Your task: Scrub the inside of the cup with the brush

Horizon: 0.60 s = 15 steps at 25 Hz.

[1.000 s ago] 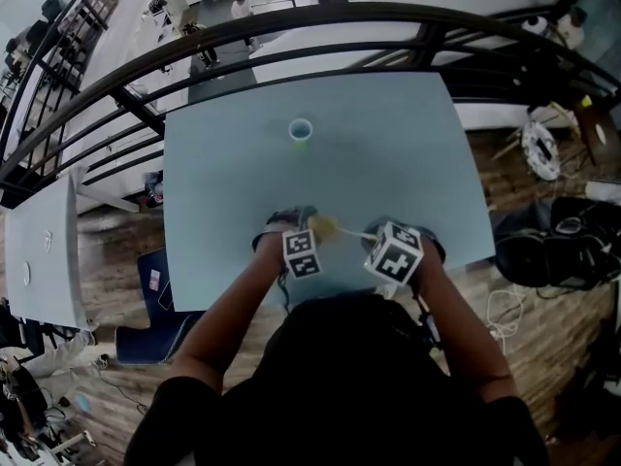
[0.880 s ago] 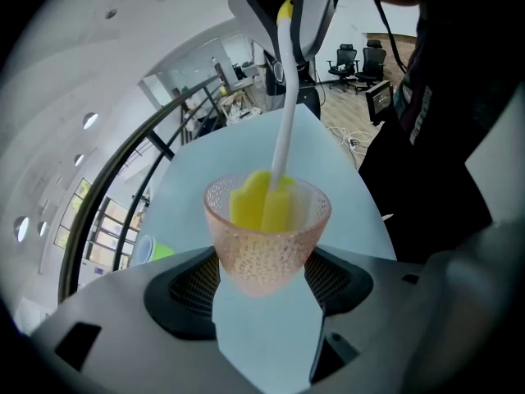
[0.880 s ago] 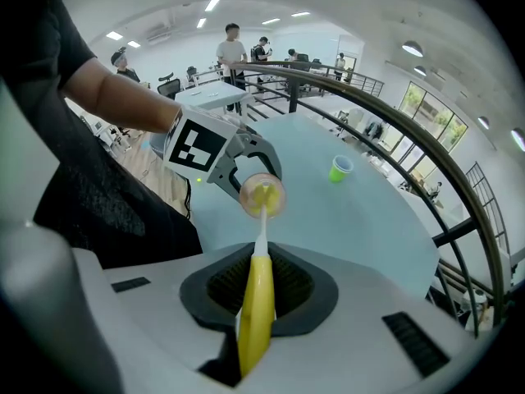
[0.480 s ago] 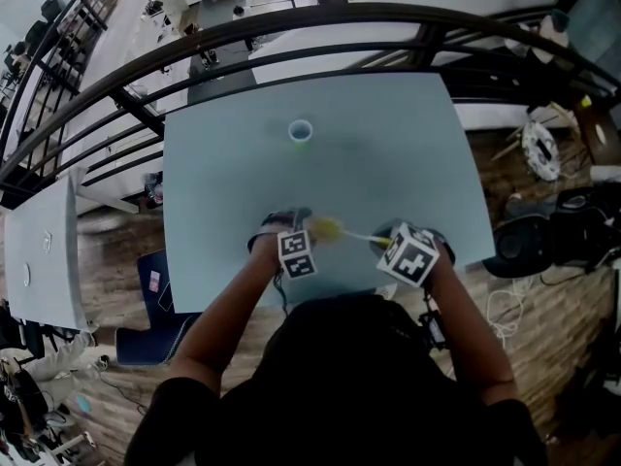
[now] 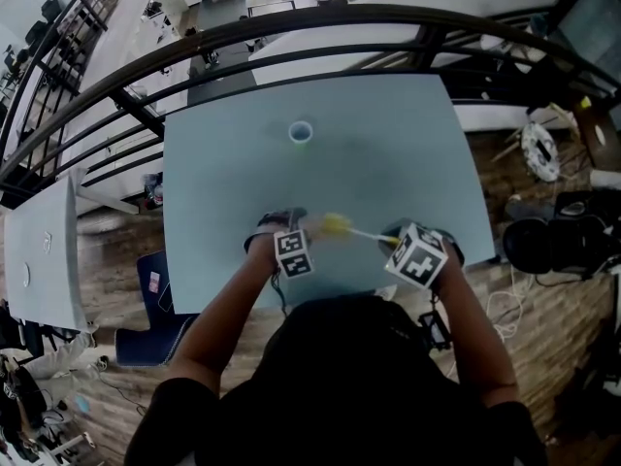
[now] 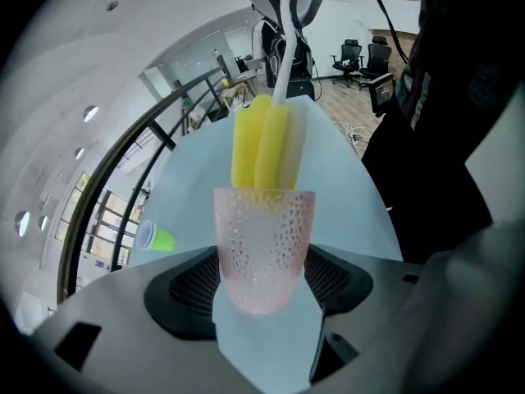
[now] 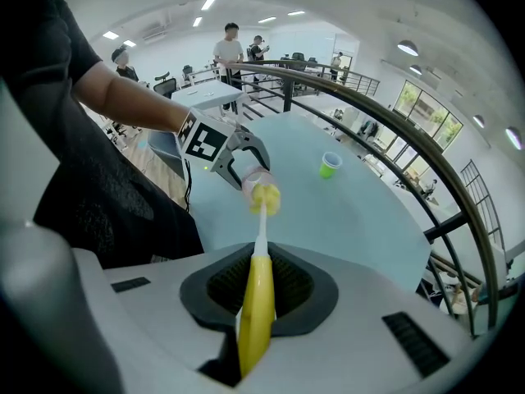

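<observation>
left hand-held gripper [image 6: 264, 279]: clamped on the pink cup [image 6: 264, 245], one jaw on each side of its base end
cup: translucent, dotted texture, held with its mouth pointing away from my left jaws and toward my right side; in the head view it sits over the near part of the counter [image 5: 388, 153]
right hand-held gripper [image 7: 257, 295]: clenched on the yellow handle of the brush [image 7: 256, 318]
brush: thin white neck runs from the handle out to a yellow sponge head [image 6: 262, 150]
brush vs cup: the head is at the cup's mouth and most of it is outside the rim; I can't tell how much is inside
both grippers, head view: left [image 5: 287, 219] and right [image 5: 393, 240] are near each other at the near edge of the counter, with the brush bridging them
green cup [image 5: 301, 131]: second cup, on the far middle of the counter, well apart from my grippers
railing [image 5: 291, 27]: dark, curving past the counter's far edge
</observation>
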{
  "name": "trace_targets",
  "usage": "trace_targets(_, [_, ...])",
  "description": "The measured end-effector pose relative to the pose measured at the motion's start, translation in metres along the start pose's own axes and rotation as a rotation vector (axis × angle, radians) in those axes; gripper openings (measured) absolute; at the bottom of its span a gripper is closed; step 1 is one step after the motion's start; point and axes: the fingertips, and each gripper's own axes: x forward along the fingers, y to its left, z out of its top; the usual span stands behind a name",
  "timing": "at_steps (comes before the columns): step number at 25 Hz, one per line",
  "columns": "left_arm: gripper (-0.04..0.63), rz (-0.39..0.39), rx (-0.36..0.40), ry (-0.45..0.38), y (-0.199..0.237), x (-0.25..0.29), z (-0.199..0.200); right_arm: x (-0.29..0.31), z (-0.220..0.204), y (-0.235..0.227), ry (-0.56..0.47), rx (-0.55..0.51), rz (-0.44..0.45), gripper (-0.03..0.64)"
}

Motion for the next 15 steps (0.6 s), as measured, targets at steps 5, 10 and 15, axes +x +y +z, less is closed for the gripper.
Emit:
trace_targets(5, [0.341,-0.004,0.008,0.015,-0.004,0.002,-0.005,-0.005,0.009,0.002,-0.009,-0.023,-0.008,0.040])
trace_targets(10, [0.341,-0.011,0.003,0.011,-0.004,0.002,-0.003,-0.007,0.022,0.008,-0.016,-0.054,-0.013,0.040])
trace_targets(15, [0.339,-0.022,0.019,-0.012,-0.008,0.002,0.009,0.000,0.035,0.018,-0.008,-0.076,0.004,0.041])
